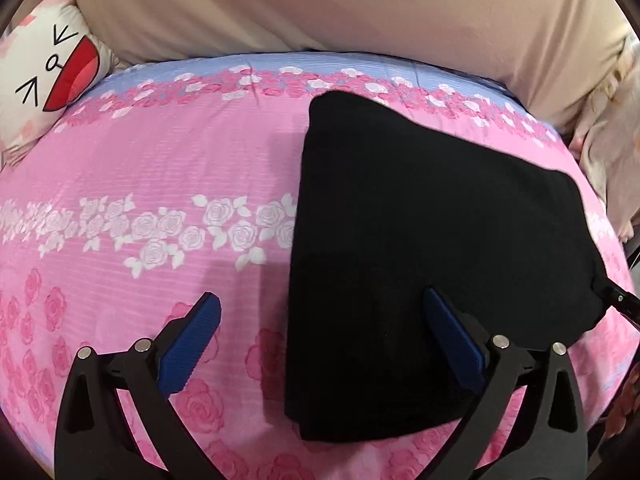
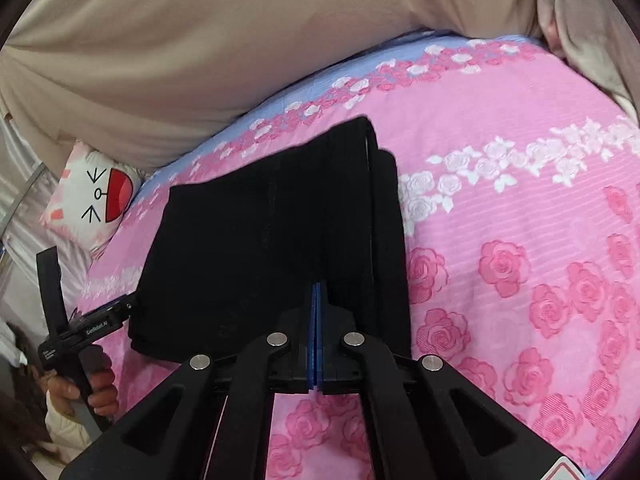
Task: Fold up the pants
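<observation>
The black pants (image 1: 432, 248) lie folded into a thick rectangle on the pink rose bedspread (image 1: 160, 168). My left gripper (image 1: 320, 312) is open, its blue pads wide apart, the right pad (image 1: 452, 340) over the pants' near left part and the left pad (image 1: 192, 344) over the bedspread. In the right wrist view the pants (image 2: 260, 240) show several stacked layers. My right gripper (image 2: 316, 292) is shut, its blue pads pressed together at the near edge of the pants. The right gripper's tip shows in the left wrist view (image 1: 620, 300), at the pants' right corner.
A beige duvet (image 1: 320, 4) is bunched along the far side of the bed. A white cartoon-face pillow (image 1: 52, 72) lies at the far left. In the right wrist view the left gripper's body (image 2: 88, 328) and the hand holding it (image 2: 96, 392) are at the pants' left edge.
</observation>
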{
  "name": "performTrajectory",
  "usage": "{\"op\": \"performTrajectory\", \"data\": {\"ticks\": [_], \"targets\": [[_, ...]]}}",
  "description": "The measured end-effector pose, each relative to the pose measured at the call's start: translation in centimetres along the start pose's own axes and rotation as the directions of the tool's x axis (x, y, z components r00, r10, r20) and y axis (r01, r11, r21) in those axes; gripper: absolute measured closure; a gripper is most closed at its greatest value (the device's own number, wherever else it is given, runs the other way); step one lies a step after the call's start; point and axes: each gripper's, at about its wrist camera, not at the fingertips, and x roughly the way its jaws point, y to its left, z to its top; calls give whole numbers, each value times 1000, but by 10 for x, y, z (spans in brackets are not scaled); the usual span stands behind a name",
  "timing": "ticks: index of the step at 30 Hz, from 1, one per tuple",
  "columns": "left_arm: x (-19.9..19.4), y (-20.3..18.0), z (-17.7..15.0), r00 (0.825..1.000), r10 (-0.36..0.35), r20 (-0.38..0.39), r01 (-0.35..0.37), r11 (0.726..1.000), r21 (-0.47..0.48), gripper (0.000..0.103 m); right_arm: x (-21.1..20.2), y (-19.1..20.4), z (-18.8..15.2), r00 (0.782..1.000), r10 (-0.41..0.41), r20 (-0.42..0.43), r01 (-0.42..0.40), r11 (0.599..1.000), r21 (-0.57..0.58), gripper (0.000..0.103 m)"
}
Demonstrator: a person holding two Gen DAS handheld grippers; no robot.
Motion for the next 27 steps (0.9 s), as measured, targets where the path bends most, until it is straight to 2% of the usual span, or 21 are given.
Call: {"op": "performTrajectory", "data": {"ticks": [1, 3, 5, 6, 7, 8, 9, 11, 12, 15, 16, 19, 22, 24, 25, 27], "targets": [[-5, -3, 1, 1000, 6, 7, -6, 1000, 6, 5, -5, 8, 3, 1000, 3, 14, -2, 1000, -21, 94], [-18, -12, 3, 999, -34, 30, 33, 999, 20, 5, -12, 27, 9, 998, 42, 36, -40, 997, -67, 93], [-21, -25, 4, 997, -71, 32, 70, 996, 53, 5, -4, 42, 12, 995, 101, 12, -99, 990, -98, 93], [-17, -32, 4, 998, -53, 23, 51, 996, 76, 5, 2, 44, 10, 996, 94, -4, -94, 989, -111, 93], [-6, -37, 1, 1000, -4, -3, 4, 995, 99, 5, 11, 43, 6, 999, 42, -16, -44, 992, -120, 93], [4, -38, -2, 999, 19, -33, -15, 994, 108, 5, 19, 36, 2, 999, -26, -27, 22, 993, -119, 102], [8, -37, -4, 999, 9, -49, -4, 995, 100, 5, 22, 28, -1, 998, -52, -27, 49, 993, -108, 103], [11, -28, -5, 997, -33, -67, 36, 998, 46, 5, 20, 5, -3, 999, 48, -26, -48, 999, -8, 103], [12, -26, -3, 996, -41, -76, 44, 998, 39, 5, 16, -4, -2, 997, 70, -26, -69, 997, 31, 103], [10, -31, -4, 998, -20, -66, 25, 998, 62, 5, -2, 0, 10, 1000, 4, 17, -5, 1000, 27, 101], [10, -35, -4, 998, -8, -58, 12, 997, 74, 5, -6, 7, 13, 1000, 6, 26, -6, 1000, 10, 92], [10, -37, -4, 999, 3, -53, 1, 996, 84, 5, -5, 31, 32, 999, 9, 51, -5, 997, -74, 92], [8, -37, -5, 998, 4, -56, 1, 997, 82, 5, 18, 43, 56, 998, -14, 57, 22, 988, -155, 92], [7, -37, -4, 998, 7, -54, -3, 997, 83, 5, 43, 33, 66, 998, -56, 31, 60, 988, -139, 92], [7, -37, -4, 999, 8, -54, -4, 996, 84, 5, 55, 26, 70, 997, -76, 16, 78, 989, -124, 102], [8, -36, -4, 998, 4, -56, 1, 996, 84, 5, 67, 12, 71, 996, -87, 14, 88, 991, -99, 103]]}}
